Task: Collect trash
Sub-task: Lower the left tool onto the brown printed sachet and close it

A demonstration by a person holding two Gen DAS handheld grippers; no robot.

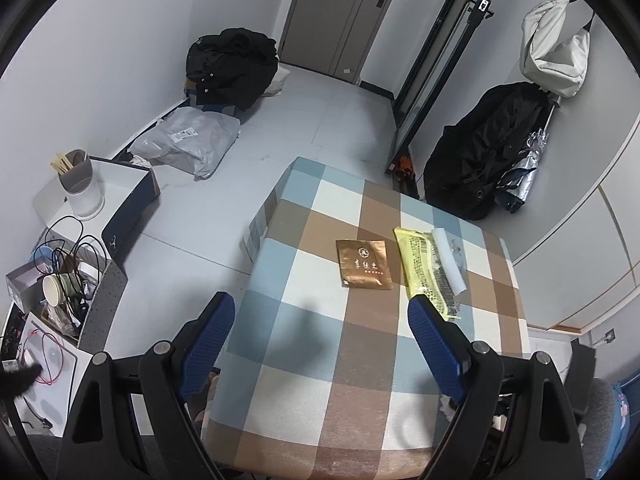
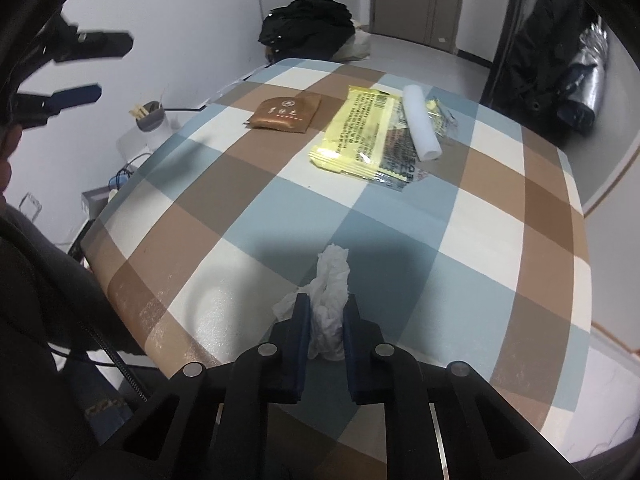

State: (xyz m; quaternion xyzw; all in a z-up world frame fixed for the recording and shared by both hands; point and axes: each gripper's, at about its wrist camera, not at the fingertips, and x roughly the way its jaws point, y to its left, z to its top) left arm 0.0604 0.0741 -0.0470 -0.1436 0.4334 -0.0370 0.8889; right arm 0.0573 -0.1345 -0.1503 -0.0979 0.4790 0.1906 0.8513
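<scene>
Meanwhile right gripper (image 2: 327, 312) clamps tissue (image 2: 330, 280) near table edge (image 2: 120, 256)

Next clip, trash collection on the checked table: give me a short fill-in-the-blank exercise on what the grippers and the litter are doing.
1. The right hand-held gripper is shut on a crumpled white ____.
2. The left hand-held gripper is ____ and holds nothing.
3. The flat brown foil sachet lies beside a ____ plastic wrapper.
4. A white foam cylinder rests on that ____.

Missing words: tissue; open; yellow; wrapper
</scene>
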